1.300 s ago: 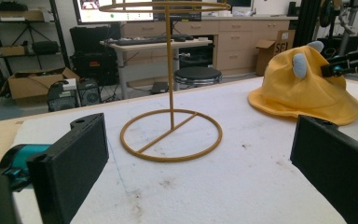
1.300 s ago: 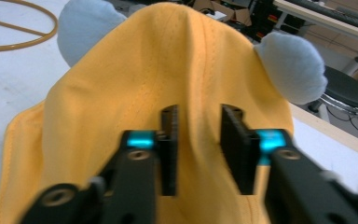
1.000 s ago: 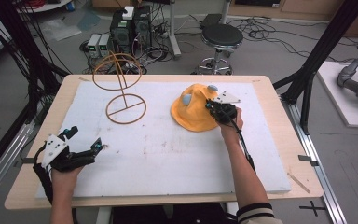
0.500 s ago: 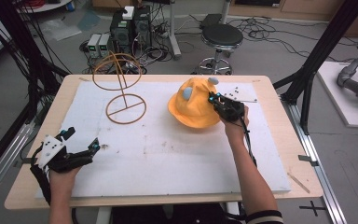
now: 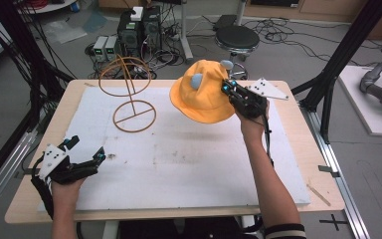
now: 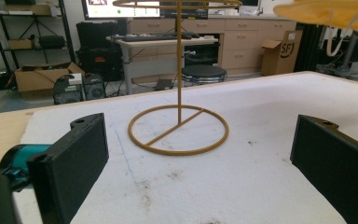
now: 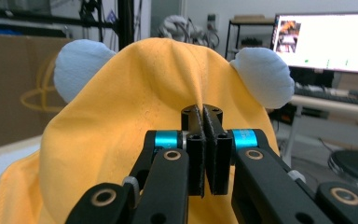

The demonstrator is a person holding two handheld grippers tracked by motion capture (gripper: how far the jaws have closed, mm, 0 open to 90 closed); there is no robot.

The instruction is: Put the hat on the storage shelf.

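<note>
Yellow fabric fills most of what my right gripper looks along: I hold the yellow hat by a fold of its crown, my two black jaws pressed together on the cloth with no gap showing between them. Two pale blue ears stand out from the hat on either side of the pinch. From the high view the hat hangs in the air above the far middle of the table, clear of the white mat, with its brim drooping toward the mat and my right hand beneath and behind it.

Just to the left of the hat stands the wire stand, a brown ring base resting on the mat with a thin post and a hoop on top; hat and stand are near each other but apart.

My left gripper rests low at the near left corner of the mat, well apart from the hat. Its jaws stand wide, one at each side of the left gripper view, nothing between them, and the stand's ring base lies ahead in the gap.
</note>
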